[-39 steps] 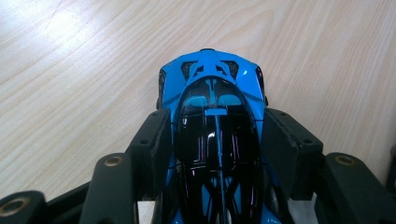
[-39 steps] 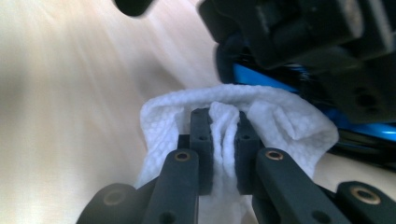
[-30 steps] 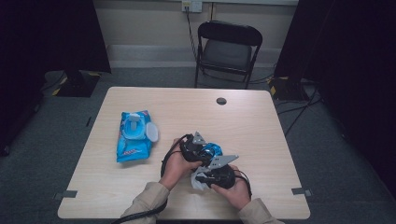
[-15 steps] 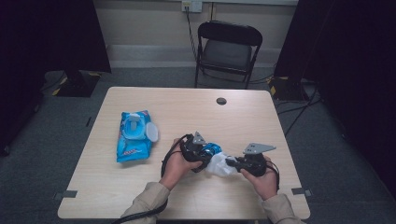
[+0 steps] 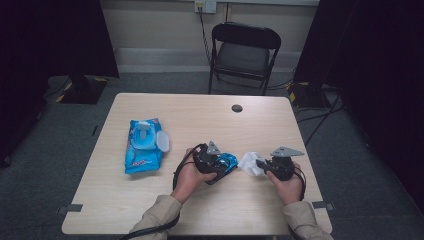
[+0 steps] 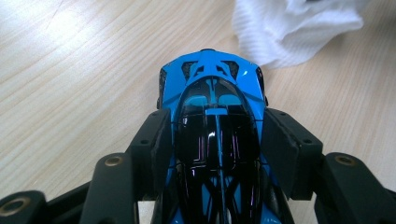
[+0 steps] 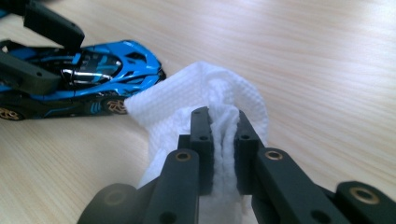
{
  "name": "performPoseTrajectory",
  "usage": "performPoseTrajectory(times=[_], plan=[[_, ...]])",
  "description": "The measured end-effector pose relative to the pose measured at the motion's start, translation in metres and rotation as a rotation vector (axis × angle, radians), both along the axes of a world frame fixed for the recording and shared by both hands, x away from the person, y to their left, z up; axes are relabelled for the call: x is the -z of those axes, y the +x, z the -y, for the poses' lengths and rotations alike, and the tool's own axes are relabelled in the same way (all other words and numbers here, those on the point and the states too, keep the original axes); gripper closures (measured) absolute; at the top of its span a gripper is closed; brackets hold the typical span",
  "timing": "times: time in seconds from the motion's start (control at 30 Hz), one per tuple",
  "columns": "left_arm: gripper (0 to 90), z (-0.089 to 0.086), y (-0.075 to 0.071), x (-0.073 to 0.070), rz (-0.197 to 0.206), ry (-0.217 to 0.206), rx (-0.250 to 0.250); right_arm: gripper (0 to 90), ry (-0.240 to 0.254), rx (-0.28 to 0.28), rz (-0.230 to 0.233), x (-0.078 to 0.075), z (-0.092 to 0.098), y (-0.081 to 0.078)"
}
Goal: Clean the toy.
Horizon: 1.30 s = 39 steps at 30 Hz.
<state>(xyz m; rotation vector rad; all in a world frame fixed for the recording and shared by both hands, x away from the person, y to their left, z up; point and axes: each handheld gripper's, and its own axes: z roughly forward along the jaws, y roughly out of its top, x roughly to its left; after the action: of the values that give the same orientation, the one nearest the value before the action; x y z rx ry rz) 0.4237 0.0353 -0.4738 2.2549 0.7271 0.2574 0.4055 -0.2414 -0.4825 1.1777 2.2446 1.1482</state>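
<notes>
- A pale wooden table [image 5: 150, 210] seen from above, with a person's two forearms coming in from the bottom edge, each hand holding a black two-jaw gripper.
- The left gripper [image 5: 220, 162] lies low over the table, near the middle of its front half. Its jaws are partly open and closed on the sides of a blue toy car [image 6: 215, 116], one pad pressed against each flank.
- In the left gripper view, the car points away from the camera, nose toward the top, with a glossy black cockpit and blue bodywork. It sits between the two black jaws with the table beneath it.
- The right gripper [image 5: 261, 164] is to the right of the left one, pointing left toward the car. Its jaws are nearly together and pinch a bunched white wipe [image 7: 219, 116].
- In the right gripper view, the wipe's textured folds bulge out above and around the jaw tips. Its far edge lies just beside the car's front end; whether they touch cannot be told.
- From above, the wipe [image 5: 250, 162] sits between the two grippers, just right of the car [image 5: 227, 161].
- A blue wipes pack [image 5: 142, 145] lies flat on the left part of the table, well apart from the hands, with its round lid flipped open.
- A small dark round hole [image 5: 237, 108] sits near the table's far edge.
- A black folding chair [image 5: 244, 50] stands beyond the table against a pale wall.
</notes>
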Motion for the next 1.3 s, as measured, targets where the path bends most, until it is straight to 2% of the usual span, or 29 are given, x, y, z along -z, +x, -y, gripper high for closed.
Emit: performPoseTrajectory(times=[0.13,0.33,0.8,1.0,1.3], plan=[[44.0,0.0,0.0,0.0,0.001,0.0,0.001,83.0,-0.048,-0.036,-0.02,0.009,-0.017,0.004],[44.0,0.0,0.0,0.0,0.002,0.0,0.001,82.8,-0.093,-0.087,-0.018,0.015,-0.039,0.004],[44.0,0.0,0.0,0.0,0.003,0.006,0.001,82.9,-0.079,-0.164,-0.034,0.015,-0.056,-0.003],[44.0,0.0,0.0,0.0,0.005,0.004,0.001,83.0,-0.089,-0.2,-0.036,0.014,-0.064,-0.008],[43.9,0.0,0.0,0.0,0.002,0.009,0.0,83.1,-0.082,-0.221,-0.041,0.014,-0.069,-0.011]])
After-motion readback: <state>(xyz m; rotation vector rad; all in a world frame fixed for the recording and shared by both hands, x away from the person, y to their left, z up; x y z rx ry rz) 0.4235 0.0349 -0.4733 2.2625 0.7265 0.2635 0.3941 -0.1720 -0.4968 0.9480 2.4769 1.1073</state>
